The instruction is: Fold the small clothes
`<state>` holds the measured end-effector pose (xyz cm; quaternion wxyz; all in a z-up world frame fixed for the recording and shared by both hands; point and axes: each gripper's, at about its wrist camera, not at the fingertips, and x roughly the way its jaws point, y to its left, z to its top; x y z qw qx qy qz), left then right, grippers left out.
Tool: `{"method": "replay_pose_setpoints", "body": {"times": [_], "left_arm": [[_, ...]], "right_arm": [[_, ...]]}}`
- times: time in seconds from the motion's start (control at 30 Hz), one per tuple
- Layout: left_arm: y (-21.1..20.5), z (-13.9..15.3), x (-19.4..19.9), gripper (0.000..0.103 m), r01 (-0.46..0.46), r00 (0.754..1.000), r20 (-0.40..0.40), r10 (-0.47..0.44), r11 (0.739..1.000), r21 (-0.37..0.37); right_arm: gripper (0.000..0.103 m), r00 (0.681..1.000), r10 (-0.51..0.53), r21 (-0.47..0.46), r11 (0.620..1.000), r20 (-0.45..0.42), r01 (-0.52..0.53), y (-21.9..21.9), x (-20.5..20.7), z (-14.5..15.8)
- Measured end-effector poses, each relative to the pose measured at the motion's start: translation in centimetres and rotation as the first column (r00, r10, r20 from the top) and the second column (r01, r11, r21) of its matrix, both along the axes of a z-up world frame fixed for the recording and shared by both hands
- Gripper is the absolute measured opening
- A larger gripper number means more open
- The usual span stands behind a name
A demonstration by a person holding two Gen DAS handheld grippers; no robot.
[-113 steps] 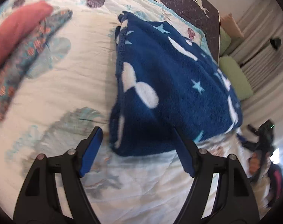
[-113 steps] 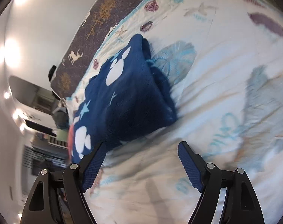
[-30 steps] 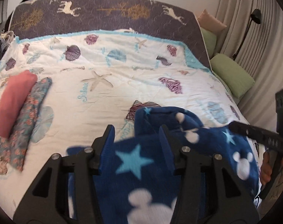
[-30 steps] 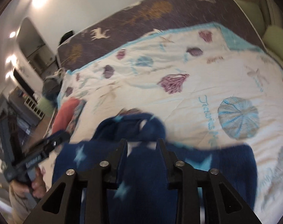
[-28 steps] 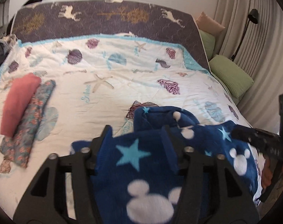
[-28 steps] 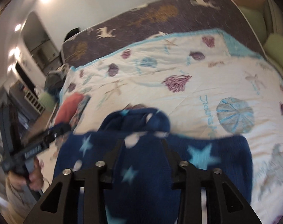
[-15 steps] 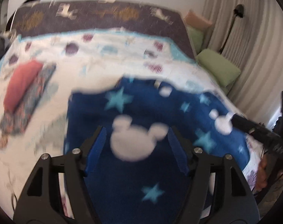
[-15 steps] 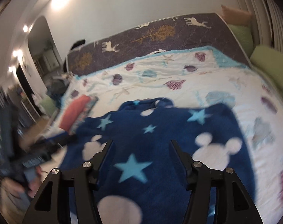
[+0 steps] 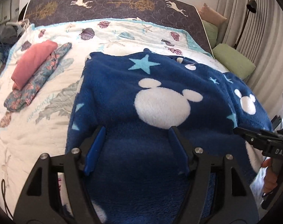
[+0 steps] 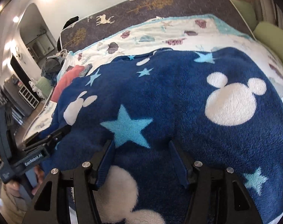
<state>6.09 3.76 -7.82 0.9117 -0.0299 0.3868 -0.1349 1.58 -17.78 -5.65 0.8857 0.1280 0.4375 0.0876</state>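
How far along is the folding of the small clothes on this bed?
Done: a pink piece and a floral piece lie folded beside the blue fleece. In hand: the fleece is spread flat, with the left tool and right tool open over its near edge. Left: folding it.

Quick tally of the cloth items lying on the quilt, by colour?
Navy fleece: 1
Pink folded piece: 1
Floral folded piece: 1
Total: 3
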Motion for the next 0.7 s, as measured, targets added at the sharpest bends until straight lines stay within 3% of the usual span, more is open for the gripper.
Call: {"method": "replay_pose_setpoints", "body": {"times": [0.13, 0.2, 0.3, 0.4, 0.5, 0.63, 0.7], "left_arm": [[1.8, 1.0, -1.1, 0.065, -0.025, 1.0, -0.006, 0.024, 0.995, -0.099], [2.8, 1.6, -2.0, 0.065, -0.044, 0.999, 0.013, 0.046, 0.991, -0.123], [4.1, 2.0, -3.1, 0.065, -0.086, 0.995, 0.034, 0.089, 0.992, -0.094], [5.1, 1.7, -3.9, 0.065, -0.102, 0.994, 0.039, 0.104, 0.993, -0.057], [6.1, 0.6, -4.1, 0.065, -0.09, 0.996, -0.019, 0.089, 0.993, -0.072], [7.5, -0.6, -4.4, 0.065, -0.089, 0.994, -0.083, 0.076, 0.983, -0.162], [7.9, -1.0, -4.3, 0.066, -0.083, 0.992, -0.107, 0.063, 0.976, -0.2]], "right_arm": [[0.061, 0.999, -0.039, -0.029, 0.999, 0.016, 0.04, 0.6, -0.5, 0.5], [0.06, 0.997, -0.051, -0.088, 0.995, 0.05, 0.055, 1.5, -1.2, 1.1], [0.061, 0.991, -0.052, -0.197, 0.977, 0.126, 0.076, 2.8, -2.5, 2.5], [0.065, 0.981, -0.083, -0.239, 0.963, 0.178, 0.124, 3.6, -3.6, 3.9], [0.066, 0.979, -0.111, -0.201, 0.969, 0.173, 0.145, 3.5, -3.7, 4.3], [0.066, 0.975, -0.126, -0.093, 0.985, 0.183, 0.145, 3.0, -4.5, 4.4], [0.066, 0.98, -0.075, -0.053, 0.995, 0.186, 0.087, 3.2, -5.0, 4.7]]}}
